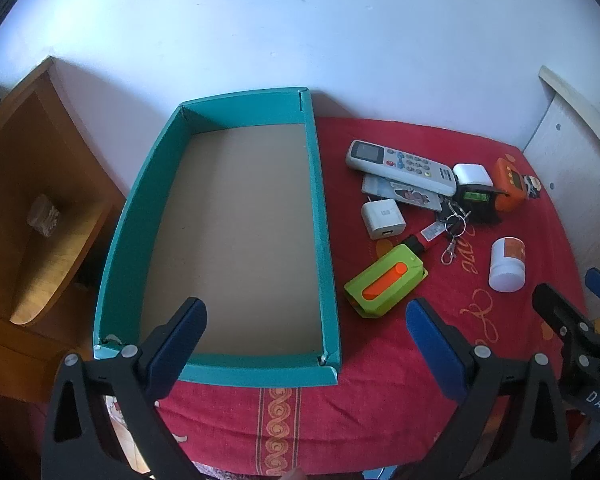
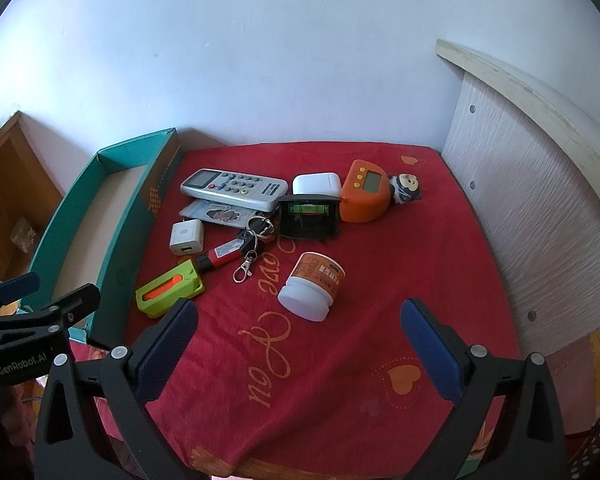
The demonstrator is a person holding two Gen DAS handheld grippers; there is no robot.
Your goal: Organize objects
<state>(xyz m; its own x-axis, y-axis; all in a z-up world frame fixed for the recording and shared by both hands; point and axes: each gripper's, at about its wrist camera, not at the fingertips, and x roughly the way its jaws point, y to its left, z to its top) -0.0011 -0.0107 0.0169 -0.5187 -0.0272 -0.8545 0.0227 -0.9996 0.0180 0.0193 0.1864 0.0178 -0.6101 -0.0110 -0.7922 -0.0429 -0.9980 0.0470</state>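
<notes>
left gripper point(image 1: 306, 344) hangs w/ jaws spread wide, nothing btwn them, over the near end of the teal box point(image 1: 320, 216), which sits on the left part of the red cloth point(image 1: 380, 400). right gripper point(image 2: 300, 348) also spread wide, nothing held, above bare cloth near the white jar point(image 2: 312, 292) lying on its side. rest of the stuff is clustered right of the box, on the cloth: grey remote point(image 2: 234, 188) resting on a card point(image 2: 220, 214), white charger point(image 2: 187, 237), green/orange case point(image 2: 170, 294) closest to the box wall, keys w/ red tag point(image 2: 246, 248), black level point(image 2: 309, 216), white case point(image 2: 317, 183), orange timer point(image 2: 366, 192) w/ small figurine point(image 2: 405, 187) touching it.
</notes>
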